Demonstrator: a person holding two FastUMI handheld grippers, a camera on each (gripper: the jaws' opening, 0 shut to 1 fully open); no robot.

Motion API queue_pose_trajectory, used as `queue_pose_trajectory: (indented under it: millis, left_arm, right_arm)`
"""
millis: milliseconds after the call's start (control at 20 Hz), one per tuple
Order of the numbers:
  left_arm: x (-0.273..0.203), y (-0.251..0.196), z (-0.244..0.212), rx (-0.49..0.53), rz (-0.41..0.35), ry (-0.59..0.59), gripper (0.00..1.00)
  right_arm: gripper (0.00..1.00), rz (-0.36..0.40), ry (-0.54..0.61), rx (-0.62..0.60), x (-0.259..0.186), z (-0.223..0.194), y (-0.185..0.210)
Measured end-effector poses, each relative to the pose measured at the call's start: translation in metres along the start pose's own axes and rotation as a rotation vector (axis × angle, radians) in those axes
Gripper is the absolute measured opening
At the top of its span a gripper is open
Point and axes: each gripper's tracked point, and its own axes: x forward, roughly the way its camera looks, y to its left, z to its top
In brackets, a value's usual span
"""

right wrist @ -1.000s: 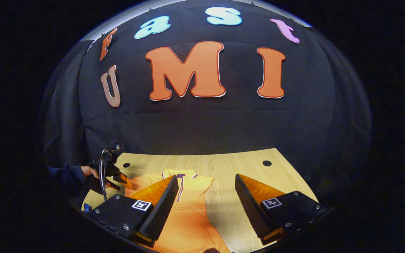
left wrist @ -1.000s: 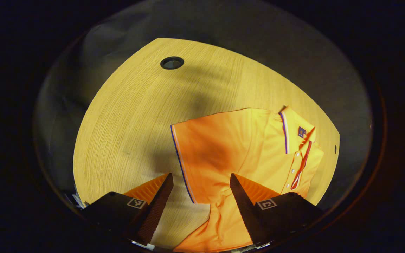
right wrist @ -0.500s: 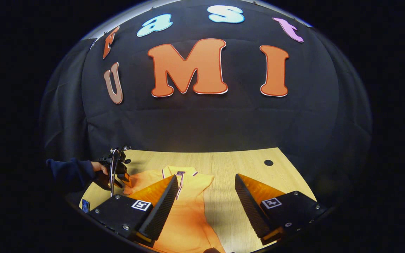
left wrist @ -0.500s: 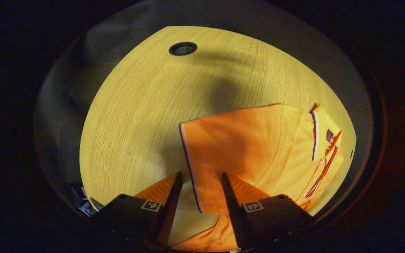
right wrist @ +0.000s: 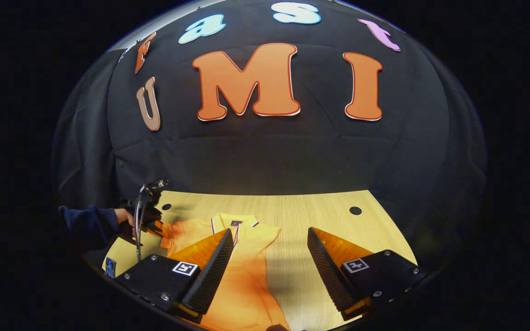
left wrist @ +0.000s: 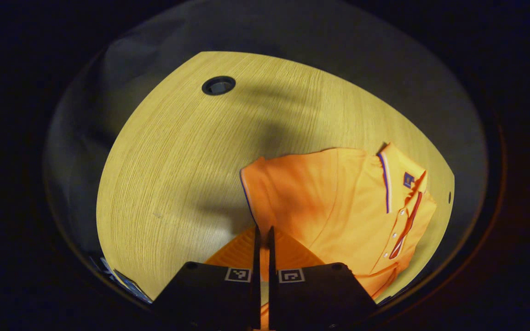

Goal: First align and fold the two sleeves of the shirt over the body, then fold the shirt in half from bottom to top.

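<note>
An orange polo shirt (left wrist: 338, 202) lies collar (left wrist: 398, 179) to the right on the wooden table (left wrist: 177, 161) in the left gripper view. My left gripper (left wrist: 263, 228) is shut on the striped hem of its sleeve (left wrist: 283, 193), which puckers up at the corner. In the right gripper view the same shirt (right wrist: 246, 276) lies with the collar far and the body near. My right gripper (right wrist: 269, 232) hangs open above it, its left finger over the body and its right finger over bare wood. The left gripper (right wrist: 147, 220) and a hand (right wrist: 124, 216) sit at the shirt's left sleeve.
A round cable hole (left wrist: 219, 85) is in the table beyond the sleeve. Another hole (right wrist: 355, 210) lies at the far right of the table (right wrist: 302, 211). The black cloth wall stands behind the table's far edge. Bare wood stretches right of the shirt.
My left gripper's fingers have closed from wide apart onto the sleeve hem, and the sleeve corner has bunched up. The right gripper has barely moved.
</note>
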Motion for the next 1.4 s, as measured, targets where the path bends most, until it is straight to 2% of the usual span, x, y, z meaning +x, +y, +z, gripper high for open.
queue_pose_trajectory:
  millis: [300,600,700,800,900,950,1100,1150,1200,1300,1350,1400]
  left_arm:
    - [-0.046,-0.047,0.018,0.120,-0.072,-0.110,0.07]
    - [-0.065,-0.110,0.016,0.258,-0.100,-0.136,0.05]
    - [-0.069,-0.139,0.012,0.294,-0.137,-0.142,0.08]
    - [-0.076,-0.169,0.007,0.344,-0.193,-0.147,0.15]
    - [-0.086,-0.201,-0.002,0.373,-0.289,-0.162,0.27]
    - [-0.094,-0.210,-0.007,0.389,-0.321,-0.166,0.43]
    - [-0.112,-0.208,-0.003,0.394,-0.317,-0.234,0.63]
    - [-0.121,-0.204,-0.001,0.390,-0.308,-0.262,0.77]
    - [-0.128,-0.199,0.002,0.384,-0.299,-0.298,0.83]
    - [-0.148,-0.186,0.004,0.361,-0.295,-0.374,0.86]
    - [-0.161,-0.180,0.005,0.345,-0.297,-0.416,0.99]
    - [-0.174,-0.175,0.004,0.330,-0.297,-0.454,0.94]
  right_arm:
    - [0.99,0.030,0.004,0.000,0.007,-0.001,0.002]
    - [0.98,0.038,0.014,-0.023,0.012,-0.003,-0.005]
    - [0.98,0.039,0.013,-0.023,0.012,-0.004,-0.010]
    - [0.98,0.043,0.017,-0.016,0.012,-0.005,-0.013]
    - [0.99,0.041,0.018,-0.014,0.013,-0.006,-0.018]
    - [0.99,0.041,0.017,-0.012,0.013,-0.005,-0.020]
    - [0.98,0.039,0.009,-0.004,0.014,-0.004,-0.025]
    - [0.98,0.040,0.004,-0.006,0.016,-0.003,-0.025]
    - [0.99,0.040,-0.003,-0.010,0.015,-0.001,-0.024]
    - [0.99,0.047,-0.029,-0.014,0.016,0.005,-0.020]
    - [0.98,0.052,-0.046,-0.019,0.016,0.008,-0.017]
    - [0.98,0.053,-0.059,-0.028,0.015,0.011,-0.014]
